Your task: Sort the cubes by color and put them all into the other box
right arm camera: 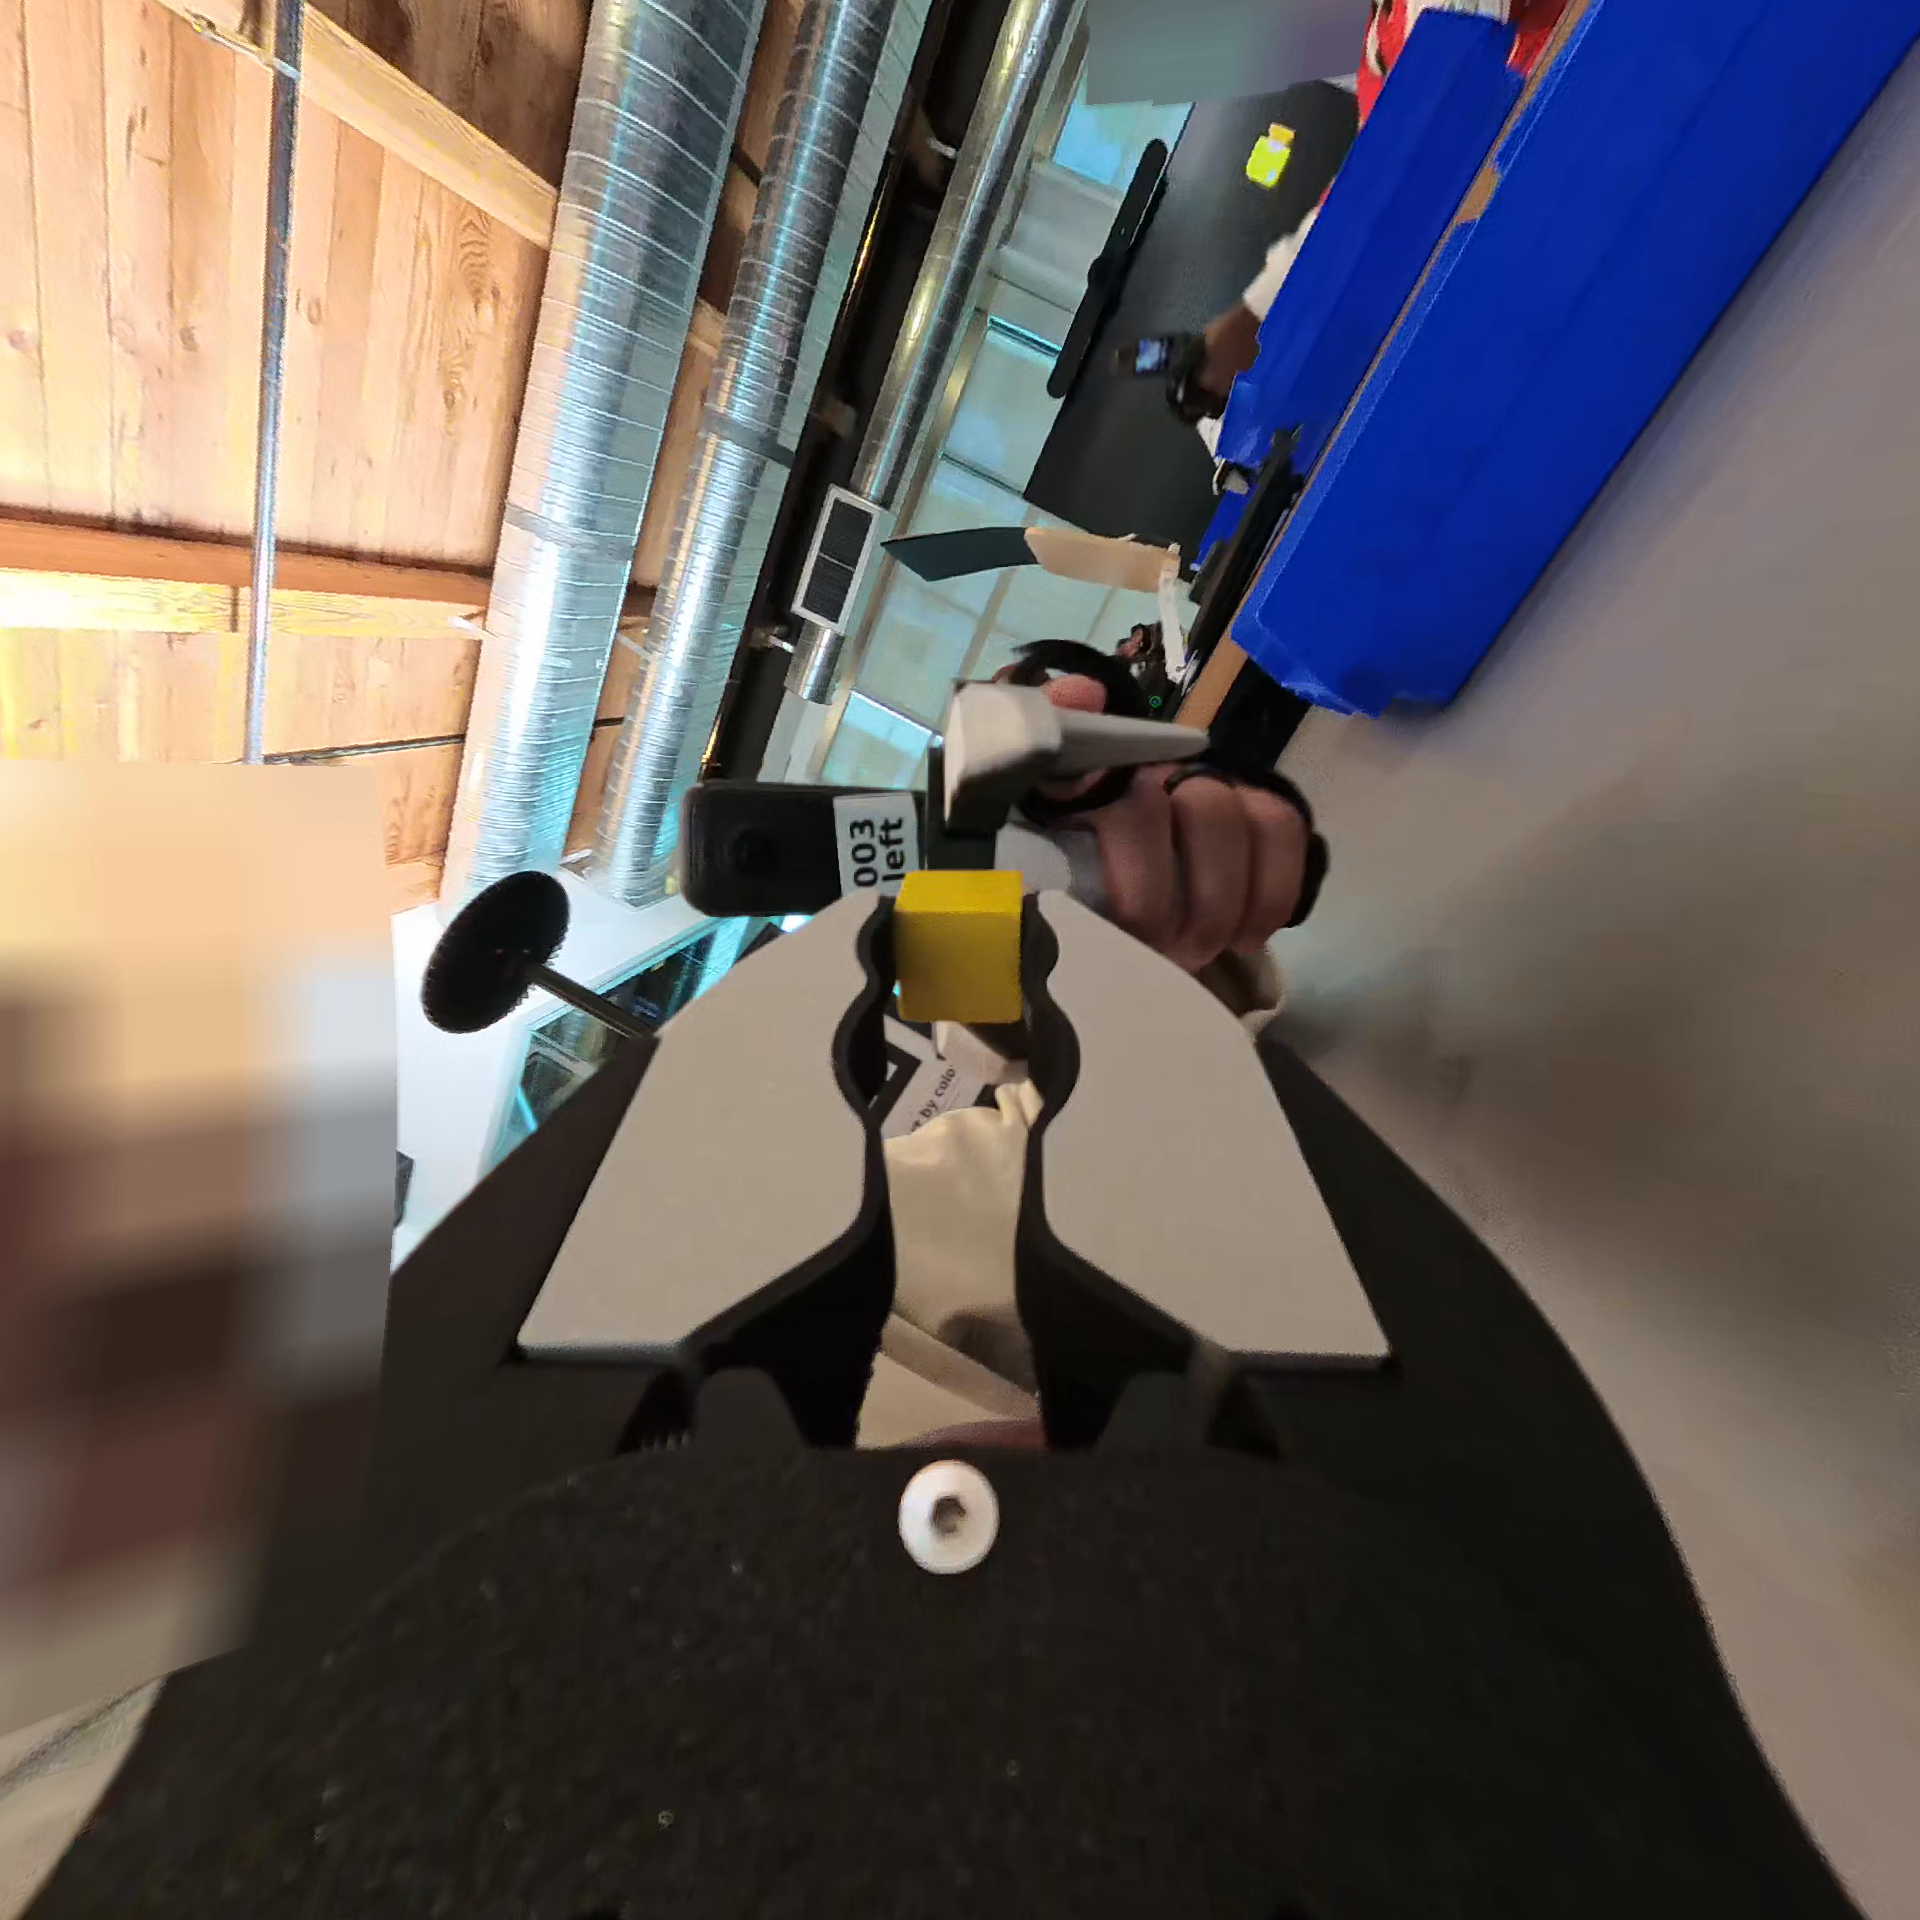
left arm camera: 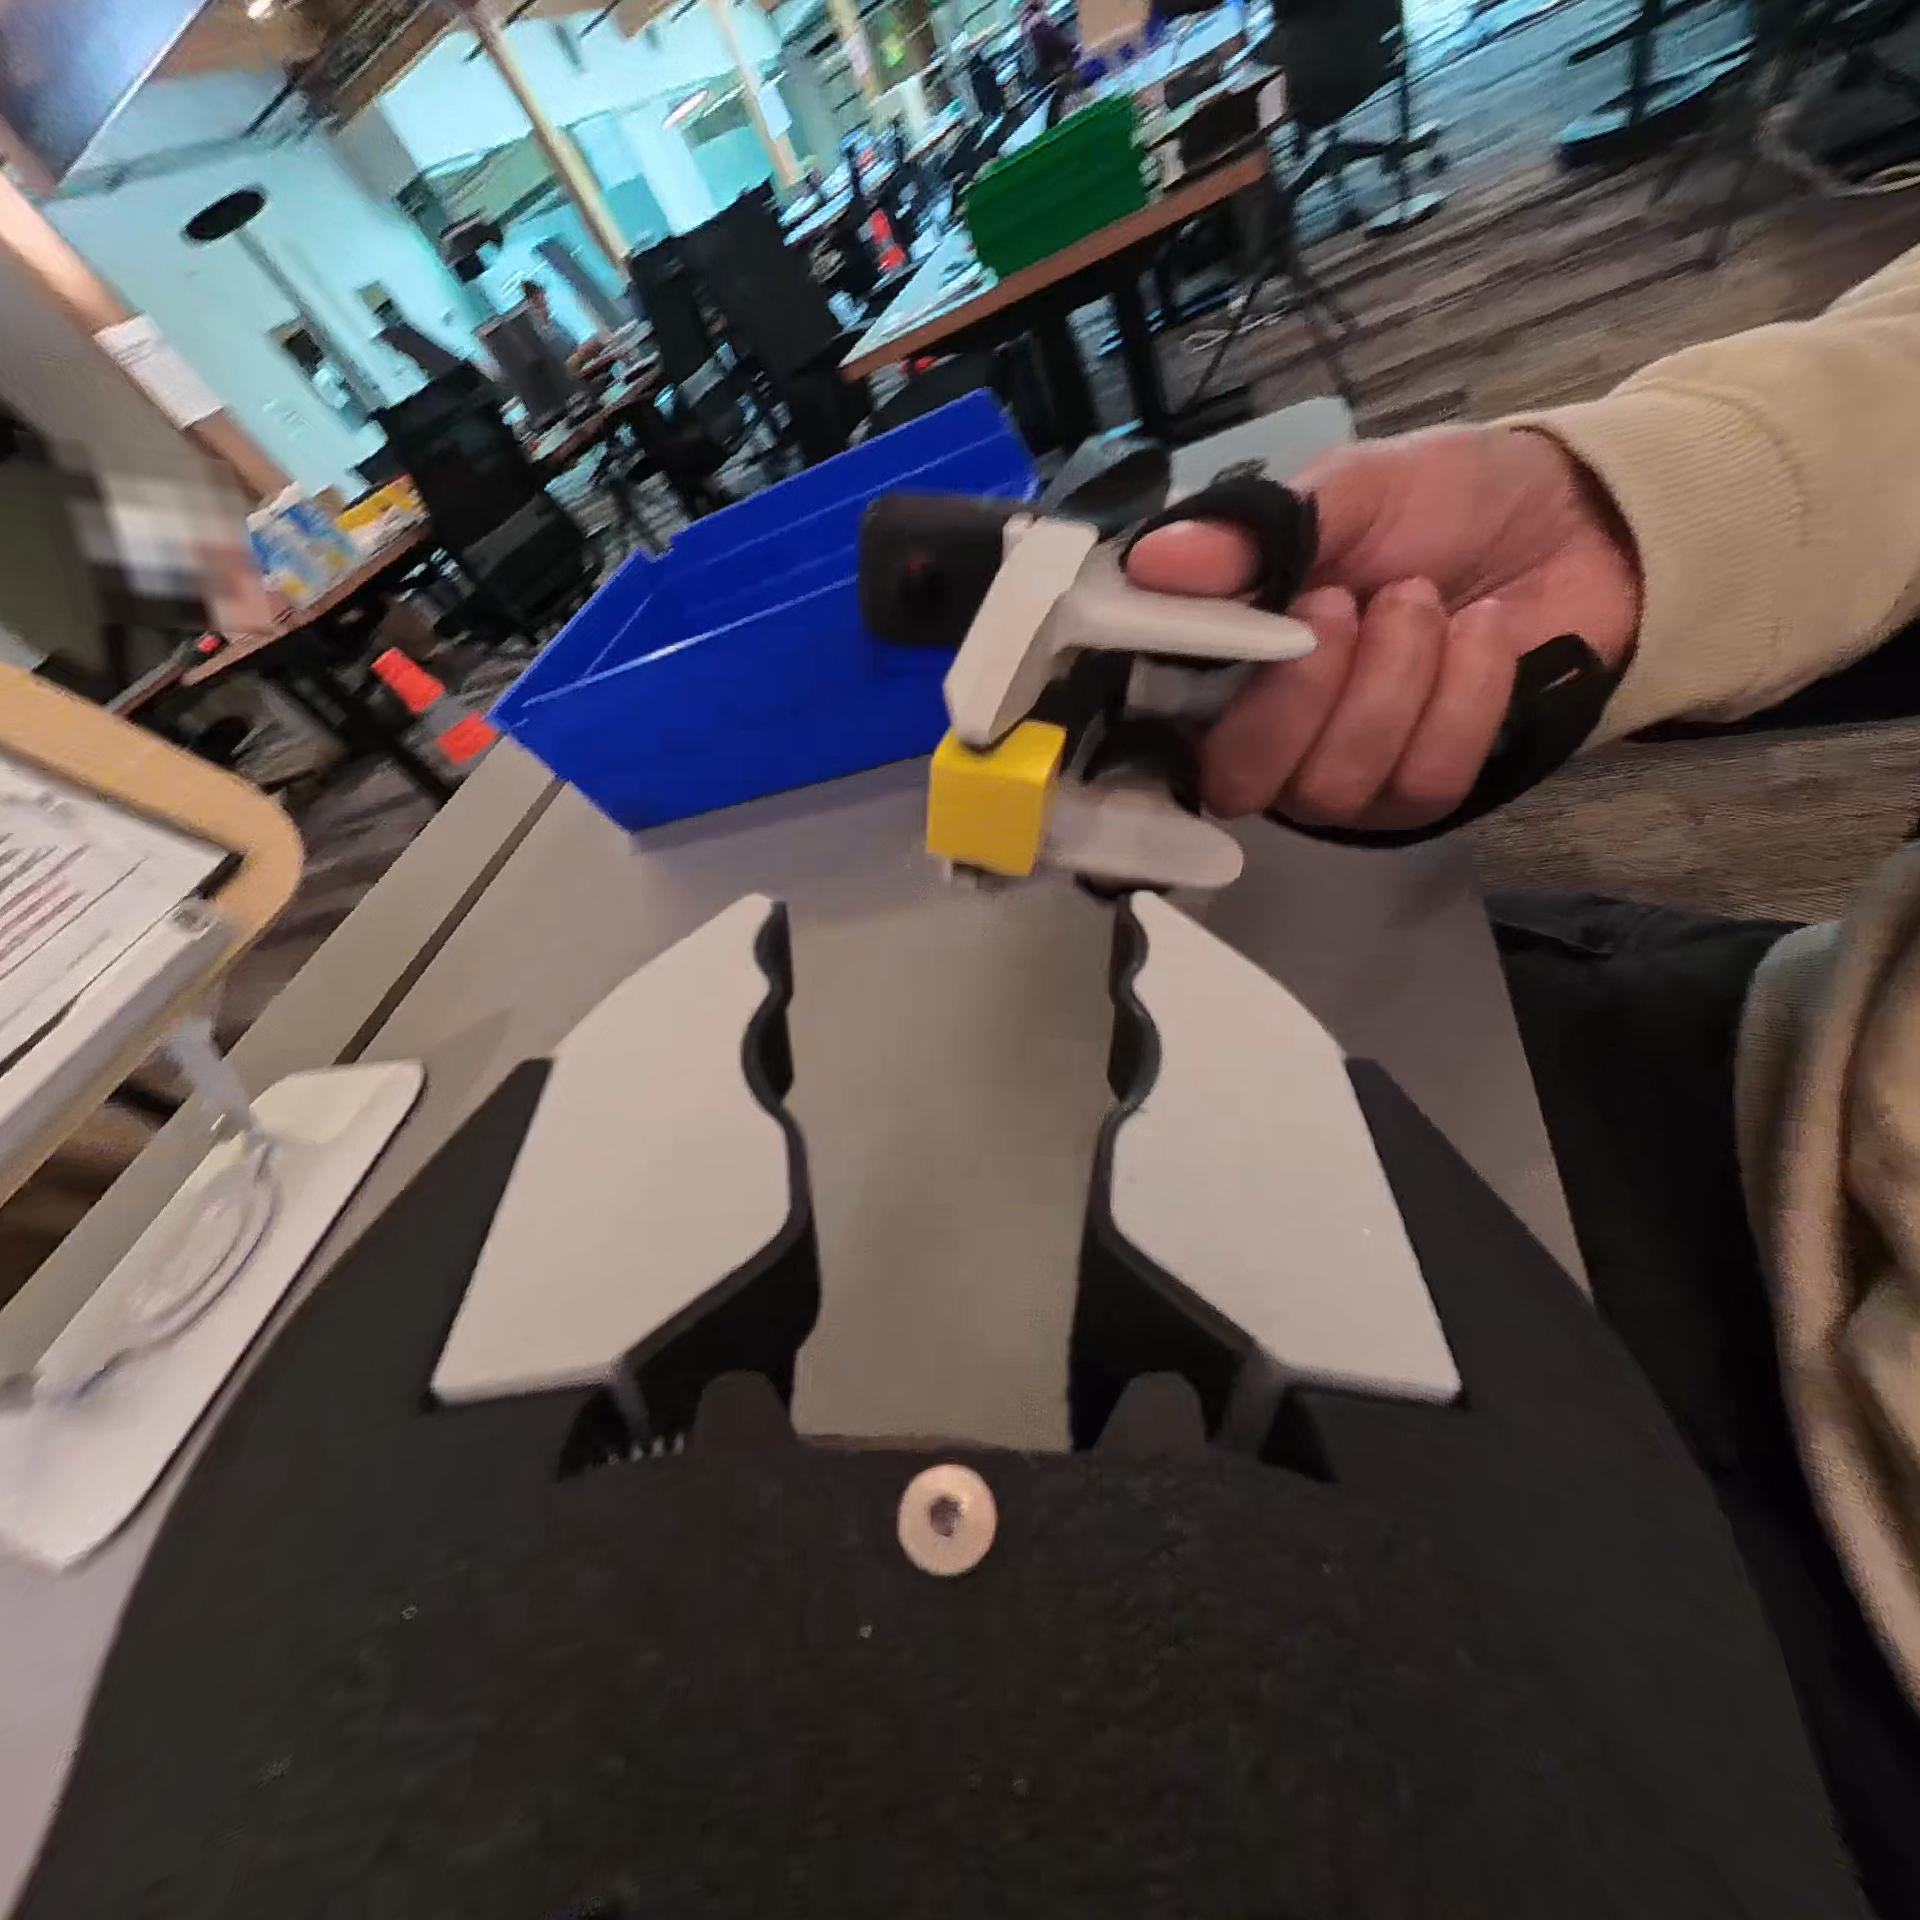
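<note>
A white label (right arm camera: pixel 878 847) sticks on the black camera (right arm camera: pixel 748 852) in the right wrist view. It has dark print on it, some numbers and a short word. Just below the yellow cube (right arm camera: pixel 956 961) a white card (right arm camera: pixel 930 1086) peeks out with a bit of dark print and a black mark. In the left wrist view a printed sheet (left arm camera: pixel 73 904) stands at the left of the counter (left arm camera: pixel 727 873). Its lines are too blurry to read.

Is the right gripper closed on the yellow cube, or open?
Shut on it. The right gripper pinches the yellow cube between its fingertips, held above the grey table. The left gripper is open, empty.
</note>
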The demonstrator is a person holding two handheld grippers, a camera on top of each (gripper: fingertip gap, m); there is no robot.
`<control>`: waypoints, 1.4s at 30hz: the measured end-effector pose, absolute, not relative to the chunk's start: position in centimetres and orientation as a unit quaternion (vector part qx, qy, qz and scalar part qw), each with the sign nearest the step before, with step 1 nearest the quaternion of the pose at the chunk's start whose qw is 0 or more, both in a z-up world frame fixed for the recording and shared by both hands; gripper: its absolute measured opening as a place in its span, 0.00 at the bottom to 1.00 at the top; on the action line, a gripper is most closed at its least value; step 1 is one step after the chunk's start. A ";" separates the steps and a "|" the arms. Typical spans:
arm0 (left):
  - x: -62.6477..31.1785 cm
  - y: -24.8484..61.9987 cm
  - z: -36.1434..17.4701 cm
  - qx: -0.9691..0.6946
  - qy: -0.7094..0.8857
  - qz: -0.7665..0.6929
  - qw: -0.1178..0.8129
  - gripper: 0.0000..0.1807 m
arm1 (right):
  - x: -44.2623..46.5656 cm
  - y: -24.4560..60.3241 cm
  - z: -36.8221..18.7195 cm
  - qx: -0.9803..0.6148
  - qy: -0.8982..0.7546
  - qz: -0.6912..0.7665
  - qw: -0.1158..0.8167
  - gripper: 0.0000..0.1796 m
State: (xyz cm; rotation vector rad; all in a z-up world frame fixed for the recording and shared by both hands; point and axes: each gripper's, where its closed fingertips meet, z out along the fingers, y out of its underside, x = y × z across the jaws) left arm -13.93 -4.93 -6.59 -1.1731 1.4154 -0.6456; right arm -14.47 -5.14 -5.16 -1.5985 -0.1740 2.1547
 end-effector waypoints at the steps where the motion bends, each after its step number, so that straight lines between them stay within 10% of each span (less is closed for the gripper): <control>1: -14.6 -4.7 -6.5 -0.517 0.588 -0.262 0.565 0.34 | -13.8 -5.1 -5.1 -0.582 -0.065 0.776 0.234 0.12; 15: -28.1 -2.5 -11.2 -0.745 0.300 -0.138 0.580 0.32 | -6.8 -3.4 -9.8 -0.740 -0.157 0.454 0.470 0.13; 22: -27.8 -2.8 -10.6 -0.736 0.313 -0.154 0.581 0.31 | 5.3 2.1 -0.8 -0.746 -0.119 0.263 0.600 0.13; 33: -27.2 -3.1 -11.4 -0.734 0.353 -0.119 0.567 0.31 | 13.3 7.9 -16.6 -0.932 -0.310 0.157 0.106 0.13; 42: -27.4 -3.7 -11.6 -0.735 0.358 -0.105 0.566 0.31 | 11.7 6.4 -17.8 -0.915 -0.360 0.176 0.038 0.14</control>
